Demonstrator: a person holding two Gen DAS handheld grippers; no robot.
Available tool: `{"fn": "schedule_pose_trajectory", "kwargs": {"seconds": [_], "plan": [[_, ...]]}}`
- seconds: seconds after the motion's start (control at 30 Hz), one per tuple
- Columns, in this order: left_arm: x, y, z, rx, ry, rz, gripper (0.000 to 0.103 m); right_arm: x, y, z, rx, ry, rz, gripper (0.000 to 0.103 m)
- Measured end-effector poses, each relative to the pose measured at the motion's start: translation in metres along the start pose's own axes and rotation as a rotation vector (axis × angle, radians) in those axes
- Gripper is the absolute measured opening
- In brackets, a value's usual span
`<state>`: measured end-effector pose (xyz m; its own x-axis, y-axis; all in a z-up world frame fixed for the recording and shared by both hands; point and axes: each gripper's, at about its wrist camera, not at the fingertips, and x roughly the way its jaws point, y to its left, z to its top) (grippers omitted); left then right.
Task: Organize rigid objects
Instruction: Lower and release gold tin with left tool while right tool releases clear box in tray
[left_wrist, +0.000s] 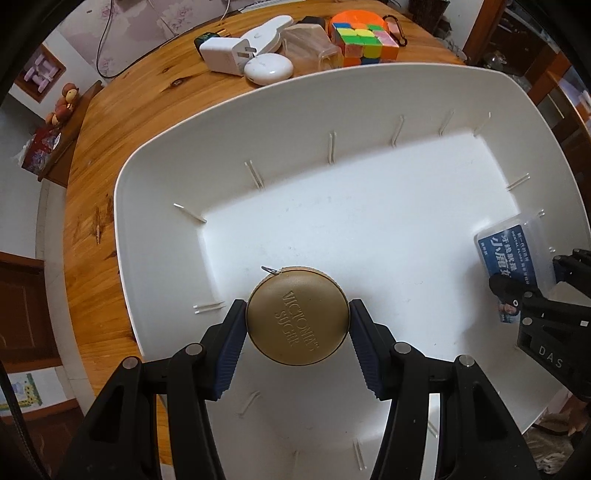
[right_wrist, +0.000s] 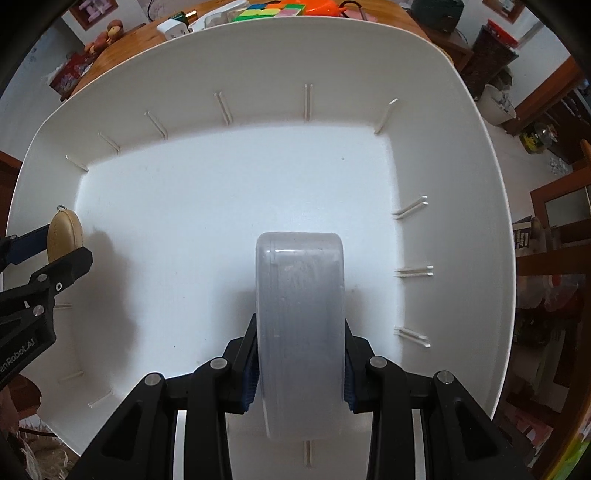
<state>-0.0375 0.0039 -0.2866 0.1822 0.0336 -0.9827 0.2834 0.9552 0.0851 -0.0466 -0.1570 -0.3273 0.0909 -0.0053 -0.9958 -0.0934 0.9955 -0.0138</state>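
Large white plastic bin (left_wrist: 155, 177) with slotted walls, standing on a round wooden table (left_wrist: 122, 110). Left gripper (left_wrist: 297, 321): fingers clamped on a round tan disc-shaped case (left_wrist: 297, 315) over the bin floor, lower centre of frame. Right gripper (right_wrist: 300, 363): fingers clamped on a translucent plastic box (right_wrist: 301, 314), held on edge, bottom centre of frame. Upper frame, outside the bin: multicoloured puzzle cube (left_wrist: 364, 42) and white charger plug (left_wrist: 225, 53).
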Motion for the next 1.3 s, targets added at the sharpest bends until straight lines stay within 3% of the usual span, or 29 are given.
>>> {"fn": "schedule_pose_trajectory", "kwargs": {"seconds": [0.07, 0.1, 0.17, 0.27, 0.33, 0.43, 0.5, 0.57, 0.63, 0.87, 1.1, 1.2, 1.3], "plan": [[0.001, -0.001, 0.002, 0.001, 0.005, -0.001, 0.059, 0.0, 0.0, 0.001, -0.002, 0.004, 0.005, 0.039], [0.001, -0.002, 0.003, 0.001, 0.009, -0.009, 0.059, -0.001, 0.001, 0.001, -0.003, 0.005, 0.006, 0.05], [0.0, -0.002, 0.005, -0.001, 0.008, -0.034, 0.059, -0.004, 0.001, 0.002, -0.004, -0.004, 0.011, 0.062], [-0.004, -0.001, 0.006, -0.005, 0.001, -0.058, 0.062, -0.007, 0.004, 0.002, -0.017, -0.011, 0.019, 0.068], [-0.008, -0.004, 0.007, -0.002, -0.015, -0.054, 0.068, -0.009, 0.005, 0.003, -0.024, -0.017, 0.015, 0.069], [-0.015, -0.012, 0.006, 0.035, -0.055, 0.018, 0.068, -0.011, 0.005, 0.002, -0.025, -0.024, 0.018, 0.07], [-0.02, -0.016, 0.005, 0.05, -0.067, 0.005, 0.069, -0.012, 0.004, 0.001, -0.021, -0.026, 0.026, 0.07], [-0.023, -0.017, 0.005, 0.048, -0.07, -0.029, 0.09, -0.016, 0.001, -0.002, -0.019, -0.035, 0.029, 0.07], [-0.028, -0.018, 0.003, 0.053, -0.087, -0.03, 0.098, -0.019, 0.001, -0.002, -0.018, -0.045, 0.03, 0.07], [-0.04, -0.012, 0.012, 0.03, -0.105, -0.043, 0.099, -0.035, 0.003, -0.009, -0.016, -0.11, 0.044, 0.078], [-0.057, 0.0, 0.013, 0.0, -0.138, -0.065, 0.099, -0.057, -0.02, -0.009, 0.024, -0.181, 0.117, 0.078], [-0.07, 0.003, 0.015, -0.003, -0.163, -0.083, 0.099, -0.065, -0.012, -0.004, 0.05, -0.172, 0.12, 0.078], [-0.092, 0.006, 0.02, -0.005, -0.211, -0.102, 0.099, -0.076, -0.012, -0.003, 0.07, -0.224, 0.142, 0.078]]}}
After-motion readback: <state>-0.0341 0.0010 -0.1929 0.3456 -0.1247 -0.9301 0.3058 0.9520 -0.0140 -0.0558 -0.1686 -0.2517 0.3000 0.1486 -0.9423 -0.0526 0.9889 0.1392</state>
